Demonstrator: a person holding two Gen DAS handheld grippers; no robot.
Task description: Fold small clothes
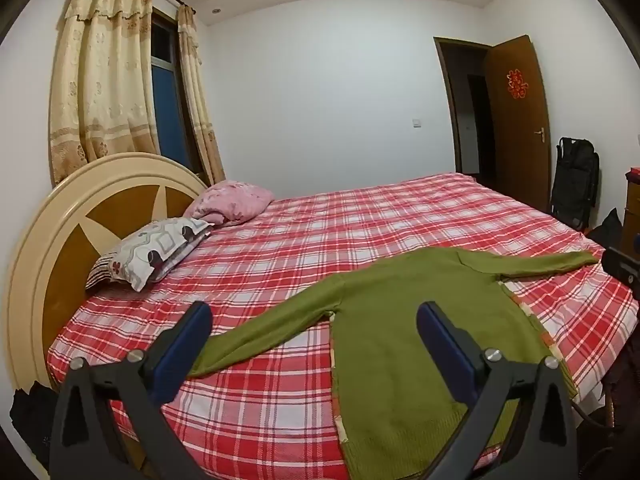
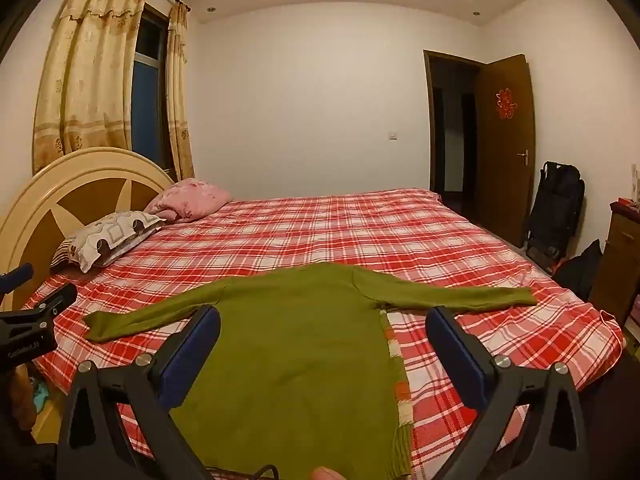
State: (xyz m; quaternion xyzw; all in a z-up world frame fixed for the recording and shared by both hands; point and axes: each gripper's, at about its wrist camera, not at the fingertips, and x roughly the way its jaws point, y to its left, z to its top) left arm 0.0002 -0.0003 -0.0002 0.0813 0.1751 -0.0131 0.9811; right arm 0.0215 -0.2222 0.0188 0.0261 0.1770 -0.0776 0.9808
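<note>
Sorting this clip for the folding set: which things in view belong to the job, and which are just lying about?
Belongs to the job:
- green sweater, spread flat, sleeves out
- left gripper, open, holding nothing
- right gripper, open, holding nothing
- checked bedsheet, the work surface

Just lying about:
- patterned pillow
- pink pillow
- black bag near the door

The bed (image 2: 400, 232) carried a green sweater (image 2: 296, 344) spread flat near its front edge, two pillows (image 2: 112, 236) by the headboard.
</note>
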